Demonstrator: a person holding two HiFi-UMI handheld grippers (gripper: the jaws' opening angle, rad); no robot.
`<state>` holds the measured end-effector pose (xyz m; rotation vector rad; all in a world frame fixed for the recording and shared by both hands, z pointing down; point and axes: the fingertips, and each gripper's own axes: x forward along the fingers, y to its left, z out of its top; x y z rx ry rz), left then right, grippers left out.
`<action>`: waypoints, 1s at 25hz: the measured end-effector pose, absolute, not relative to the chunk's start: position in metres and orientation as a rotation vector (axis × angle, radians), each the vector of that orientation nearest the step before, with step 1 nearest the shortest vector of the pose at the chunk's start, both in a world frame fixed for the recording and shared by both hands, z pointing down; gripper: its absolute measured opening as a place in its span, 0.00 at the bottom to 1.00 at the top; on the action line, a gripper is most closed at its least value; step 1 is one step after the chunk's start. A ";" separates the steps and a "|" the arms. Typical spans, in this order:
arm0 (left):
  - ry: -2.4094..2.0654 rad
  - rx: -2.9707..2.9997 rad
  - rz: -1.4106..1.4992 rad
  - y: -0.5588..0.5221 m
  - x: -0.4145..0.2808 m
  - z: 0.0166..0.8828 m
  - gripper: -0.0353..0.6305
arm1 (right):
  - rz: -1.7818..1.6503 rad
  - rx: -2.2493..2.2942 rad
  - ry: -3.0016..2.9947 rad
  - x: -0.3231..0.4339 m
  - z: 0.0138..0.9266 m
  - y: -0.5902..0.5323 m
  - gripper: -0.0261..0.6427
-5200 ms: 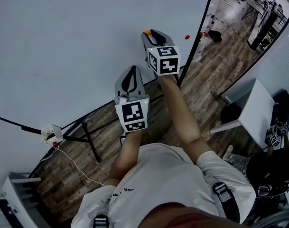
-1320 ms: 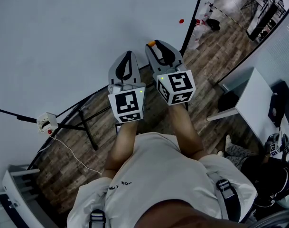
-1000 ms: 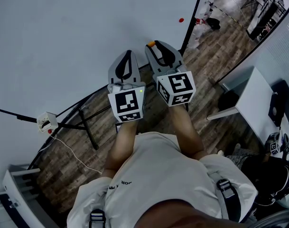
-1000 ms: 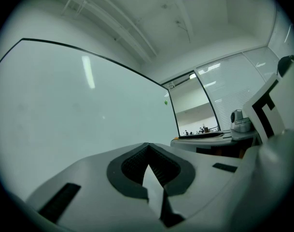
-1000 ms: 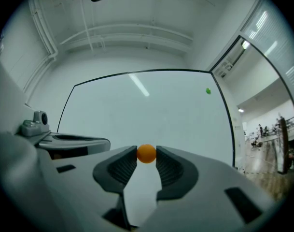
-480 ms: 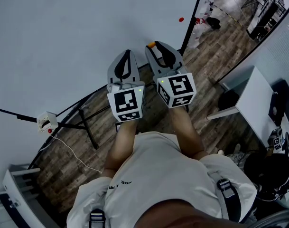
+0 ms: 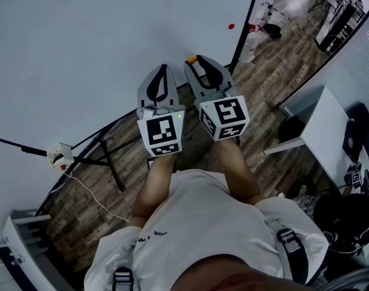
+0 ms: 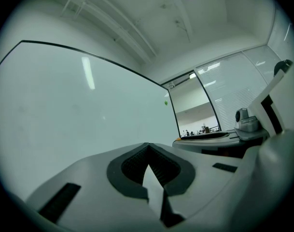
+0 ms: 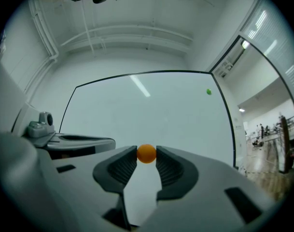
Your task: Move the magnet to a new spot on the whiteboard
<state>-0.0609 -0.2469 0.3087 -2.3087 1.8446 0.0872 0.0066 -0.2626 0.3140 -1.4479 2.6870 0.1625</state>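
A small orange round magnet sits pinched between the tips of my right gripper, which is shut on it. In the head view the same orange magnet shows at the right gripper's tip, in front of the whiteboard; I cannot tell if it touches the board. My left gripper is held beside it, to the left. Its jaws meet at the tips with nothing between them. A small red magnet sticks to the whiteboard near its right edge. A green dot shows on the board in the right gripper view.
The whiteboard's black frame runs down the right side, with its stand legs on the wooden floor below. A white box with a cable hangs at the left. A white table stands at the right.
Since five seconds ago the right gripper has drawn back from the board's right edge to beside the left gripper, still holding the orange magnet. Over the last second nothing has moved.
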 end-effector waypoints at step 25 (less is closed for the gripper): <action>1.840 -2.322 0.103 -0.243 -0.060 0.314 0.06 | 0.145 -1.453 2.671 0.008 0.317 -0.262 0.24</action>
